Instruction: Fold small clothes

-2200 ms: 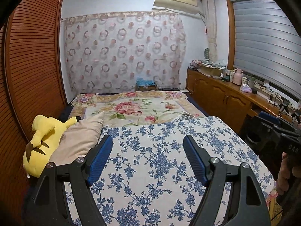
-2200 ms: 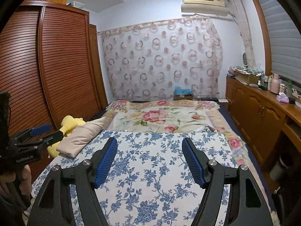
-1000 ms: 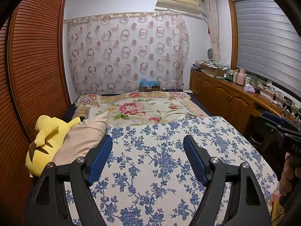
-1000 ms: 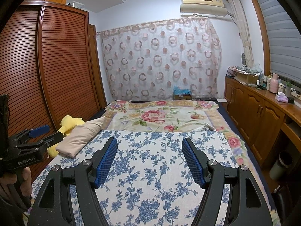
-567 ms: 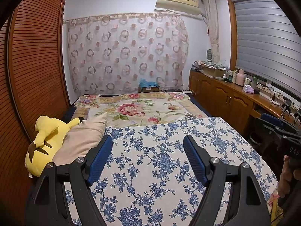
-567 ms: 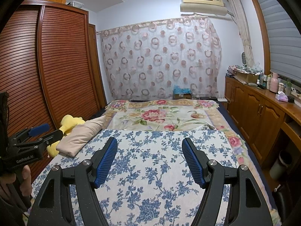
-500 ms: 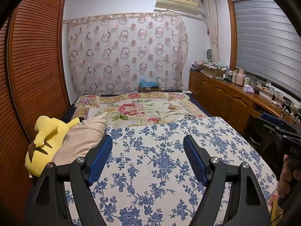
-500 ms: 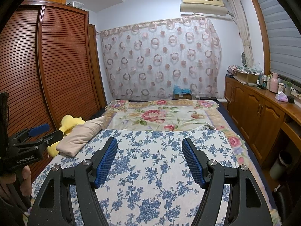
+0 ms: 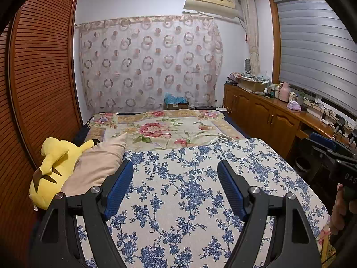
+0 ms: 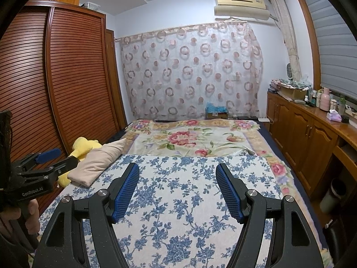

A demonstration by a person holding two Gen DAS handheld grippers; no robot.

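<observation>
A beige folded cloth (image 9: pixel 98 167) lies at the left edge of the bed, against a yellow plush toy (image 9: pixel 51 167); it also shows in the right wrist view (image 10: pixel 100 160). My left gripper (image 9: pixel 175 167) is open and empty above the blue-flowered bedspread (image 9: pixel 189 201). My right gripper (image 10: pixel 177 169) is open and empty above the same spread (image 10: pixel 178 212). Each gripper shows at the edge of the other's view: the right one (image 9: pixel 334 154), the left one (image 10: pixel 51 158). No other small clothes are visible.
A pink-flowered blanket (image 9: pixel 160 129) covers the far half of the bed. A wooden louvred wardrobe (image 10: pixel 67 84) runs along the left. Wooden cabinets (image 10: pixel 312 138) with bottles stand on the right, a bin (image 10: pixel 334 196) beside them. A curtain (image 10: pixel 191 71) hangs behind.
Both views have shifted only slightly; the grippers stay open and hover over the bed. Nothing was picked up or moved.
</observation>
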